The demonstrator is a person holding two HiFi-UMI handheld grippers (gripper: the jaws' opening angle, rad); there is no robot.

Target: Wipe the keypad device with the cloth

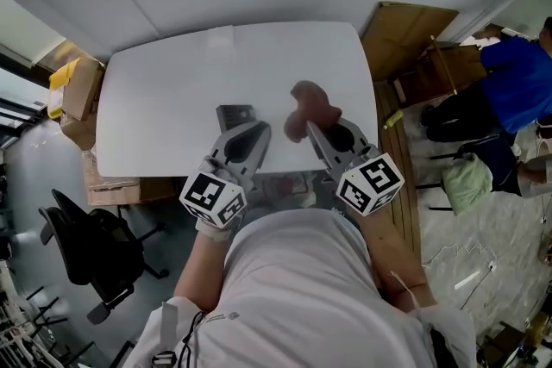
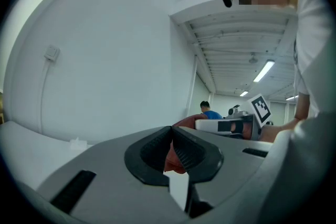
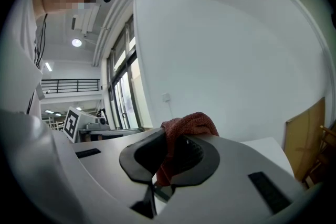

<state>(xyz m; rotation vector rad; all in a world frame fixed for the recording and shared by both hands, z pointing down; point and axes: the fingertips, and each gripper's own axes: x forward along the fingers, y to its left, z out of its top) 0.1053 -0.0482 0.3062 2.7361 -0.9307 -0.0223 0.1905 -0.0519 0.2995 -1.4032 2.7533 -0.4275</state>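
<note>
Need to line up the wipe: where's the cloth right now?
In the head view the cloth is pinched in the right tool, over the white table, just right of the dark keypad device.

A white table (image 1: 155,108) stands near a plain white wall (image 2: 105,60) on a grey floor (image 1: 26,177), with a black office chair (image 1: 90,250) and cardboard boxes (image 1: 79,95) at one side and a wooden board (image 1: 405,30) at the other, where a person in blue (image 1: 517,82) sits; strip lights (image 2: 264,71) glow on the ceiling, and tall windows (image 3: 122,99) run along one wall
</note>
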